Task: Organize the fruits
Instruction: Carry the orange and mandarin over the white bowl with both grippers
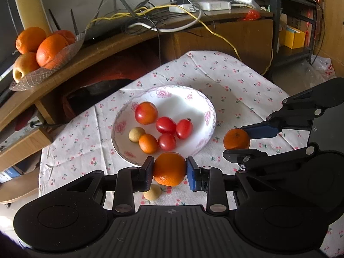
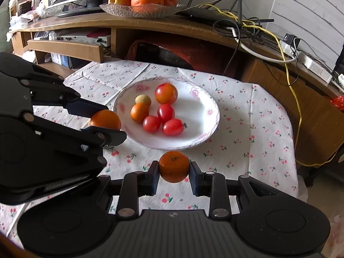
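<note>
A white floral plate [image 1: 193,99] [image 2: 204,105] on the cherry-print cloth holds several small tomatoes [image 1: 166,125] [image 2: 166,112], a kumquat [image 1: 148,143] [image 2: 139,112] and a pale longan [image 1: 136,134] [image 2: 143,99]. My left gripper [image 1: 169,169] [image 2: 103,124] is shut on a mandarin [image 1: 169,168] [image 2: 105,119] just above the plate's near rim. To the plate's right, my right gripper [image 2: 174,169] [image 1: 240,138] is shut on a smaller mandarin [image 2: 174,169] [image 1: 236,138], held above the cloth. A second longan [image 1: 152,191] lies on the cloth below the left gripper.
A glass dish [image 1: 43,73] [image 2: 139,11] of oranges and an apple sits on the wooden shelf behind. Routers and tangled cables [image 1: 150,19] [image 2: 247,28] cover the shelf top. A dark pan [image 1: 103,90] rests beyond the table's far edge.
</note>
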{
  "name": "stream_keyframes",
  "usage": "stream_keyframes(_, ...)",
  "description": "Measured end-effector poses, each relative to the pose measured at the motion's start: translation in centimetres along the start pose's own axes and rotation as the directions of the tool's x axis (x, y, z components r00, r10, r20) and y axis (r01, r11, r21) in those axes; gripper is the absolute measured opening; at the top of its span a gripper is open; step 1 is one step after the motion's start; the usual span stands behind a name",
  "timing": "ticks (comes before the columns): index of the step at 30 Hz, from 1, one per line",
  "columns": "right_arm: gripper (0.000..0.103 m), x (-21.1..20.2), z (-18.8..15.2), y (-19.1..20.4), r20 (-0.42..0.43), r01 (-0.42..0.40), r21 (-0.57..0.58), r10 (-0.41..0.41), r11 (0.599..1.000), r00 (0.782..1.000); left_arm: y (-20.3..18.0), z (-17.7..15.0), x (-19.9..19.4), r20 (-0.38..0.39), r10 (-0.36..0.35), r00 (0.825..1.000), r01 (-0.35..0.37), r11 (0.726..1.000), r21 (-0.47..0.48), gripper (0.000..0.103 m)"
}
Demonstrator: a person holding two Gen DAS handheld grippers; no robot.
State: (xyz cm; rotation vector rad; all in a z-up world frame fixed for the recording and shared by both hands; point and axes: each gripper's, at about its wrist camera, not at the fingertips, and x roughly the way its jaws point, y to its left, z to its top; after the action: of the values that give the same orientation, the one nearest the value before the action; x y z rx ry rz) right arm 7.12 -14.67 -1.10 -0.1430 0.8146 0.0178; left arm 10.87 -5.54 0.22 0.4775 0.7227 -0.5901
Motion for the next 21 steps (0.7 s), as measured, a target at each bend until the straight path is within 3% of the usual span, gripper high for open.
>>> stream_keyframes(13, 0.032, 2.2, 3.0, -1.6, 0.031, 0.053, 0.026, -0.053, 0.998, 0.998, 1.6, 2.7, 2.2, 0.03, 0.02, 0.999, -0.018, 0.998, -0.058, 0.038)
stream_keyframes(21, 0.032, 4.7, 4.6, -2.7, 0.03, 0.043, 0.033, -0.044, 0.999, 0.999, 2.8, 4.0, 4.8, 0.014, 0.02, 1.0, -0.018, 0.993, -0.115, 0.038)
